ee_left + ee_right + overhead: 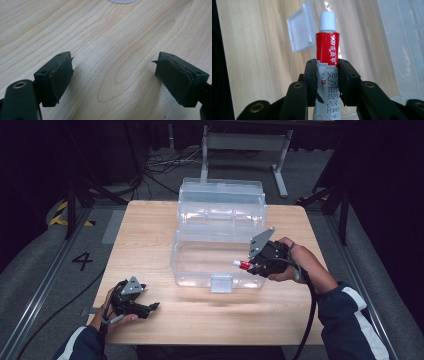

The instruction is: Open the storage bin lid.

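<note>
A clear plastic box [218,227] stands open in the middle of the wooden table [150,235], its lid raised at the back. A red and white tube [327,50] with a white cap is clamped between the jaws of my right gripper [327,82]. In the high view my right gripper [252,265] holds the tube [242,265] level over the box's front right corner, cap pointing left. My left gripper [152,307] rests near the table's front left edge. Its pads [61,77] stand wide apart over bare wood in the left gripper view.
The box's white latch [221,283] hangs at its front wall; in the right gripper view the latch [300,28] shows beside the tube. A metal frame [245,145] and cables [165,165] lie on the floor beyond the table. Rails run along both sides.
</note>
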The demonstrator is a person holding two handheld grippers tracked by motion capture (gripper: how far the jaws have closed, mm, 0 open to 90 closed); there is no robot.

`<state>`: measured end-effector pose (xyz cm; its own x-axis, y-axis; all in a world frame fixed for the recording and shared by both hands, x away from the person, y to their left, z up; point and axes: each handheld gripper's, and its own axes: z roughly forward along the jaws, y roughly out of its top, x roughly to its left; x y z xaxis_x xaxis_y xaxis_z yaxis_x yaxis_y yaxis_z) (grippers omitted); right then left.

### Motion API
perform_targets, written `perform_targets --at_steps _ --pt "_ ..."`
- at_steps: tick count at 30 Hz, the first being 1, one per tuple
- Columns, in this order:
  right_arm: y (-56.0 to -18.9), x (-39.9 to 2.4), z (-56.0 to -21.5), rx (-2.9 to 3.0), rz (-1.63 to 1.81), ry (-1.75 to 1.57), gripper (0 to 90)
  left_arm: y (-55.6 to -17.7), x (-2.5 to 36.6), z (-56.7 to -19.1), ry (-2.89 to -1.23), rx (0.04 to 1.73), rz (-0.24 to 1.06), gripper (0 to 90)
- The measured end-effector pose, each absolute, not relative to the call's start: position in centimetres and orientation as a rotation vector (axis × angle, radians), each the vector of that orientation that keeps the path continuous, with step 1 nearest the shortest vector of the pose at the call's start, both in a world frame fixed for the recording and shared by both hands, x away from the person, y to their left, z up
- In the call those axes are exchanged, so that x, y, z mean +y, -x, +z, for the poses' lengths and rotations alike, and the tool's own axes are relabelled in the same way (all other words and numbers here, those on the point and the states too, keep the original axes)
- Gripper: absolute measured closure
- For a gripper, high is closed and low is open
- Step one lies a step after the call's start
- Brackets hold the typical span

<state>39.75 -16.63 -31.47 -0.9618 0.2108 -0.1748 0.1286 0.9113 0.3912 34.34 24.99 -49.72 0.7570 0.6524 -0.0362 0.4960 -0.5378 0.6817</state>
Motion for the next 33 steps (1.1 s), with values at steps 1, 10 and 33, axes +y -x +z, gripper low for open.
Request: perform_targets --at_steps 1,10,33 --pt "-39.9 -16.6 -31.5 2.863 0.56 -0.252 70.8 -34.3 25.0 -49.7 -2.253 0.855 0.289 15.0" --pt "-41.1 -15.9 -31.7 2.865 0.526 -0.273 70.8 -34.3 25.0 -49.7 -2.253 0.856 0.289 14.9" --pt "-45.2 -14.7 -33.8 2.902 0.418 -0.304 70.9 -34.3 25.0 -49.7 -2.253 0.856 0.288 14.9"
